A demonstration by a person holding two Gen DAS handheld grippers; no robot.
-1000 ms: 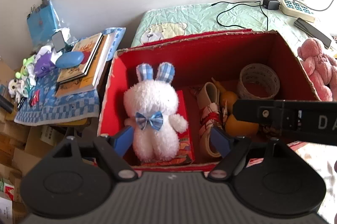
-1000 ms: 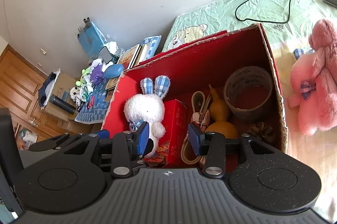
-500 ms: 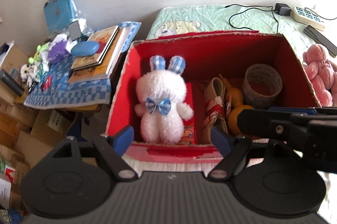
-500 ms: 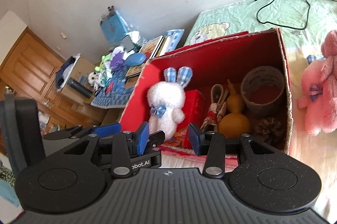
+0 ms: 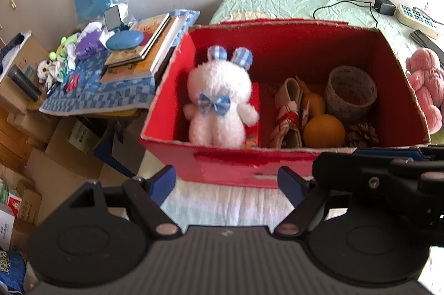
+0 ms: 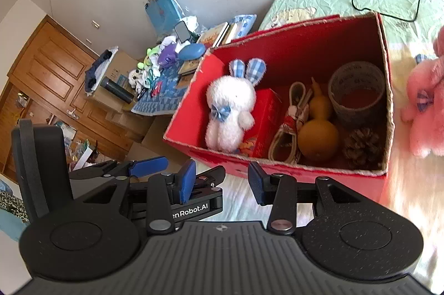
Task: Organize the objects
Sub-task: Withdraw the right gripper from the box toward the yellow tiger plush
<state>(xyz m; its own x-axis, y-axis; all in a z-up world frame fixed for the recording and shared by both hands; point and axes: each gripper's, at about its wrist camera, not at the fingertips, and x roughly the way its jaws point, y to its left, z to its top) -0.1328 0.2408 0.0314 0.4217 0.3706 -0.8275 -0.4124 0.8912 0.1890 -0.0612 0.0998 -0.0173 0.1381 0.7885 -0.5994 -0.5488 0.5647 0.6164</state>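
While both tongs, left [image 5: 226,182] and right [image 6: 220,182], hang parted and empty before the box [image 6: 305,170], the pink plush [image 6: 426,103] on the bed beside it looks soft and light; grip its body.

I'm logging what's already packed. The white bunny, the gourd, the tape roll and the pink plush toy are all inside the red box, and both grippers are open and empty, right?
Not quite: the pink plush toy lies outside the red box, on the bed beside its right wall, as the right wrist view shows. The white bunny, gourd and tape roll are inside, and the left gripper and right gripper are open and empty.
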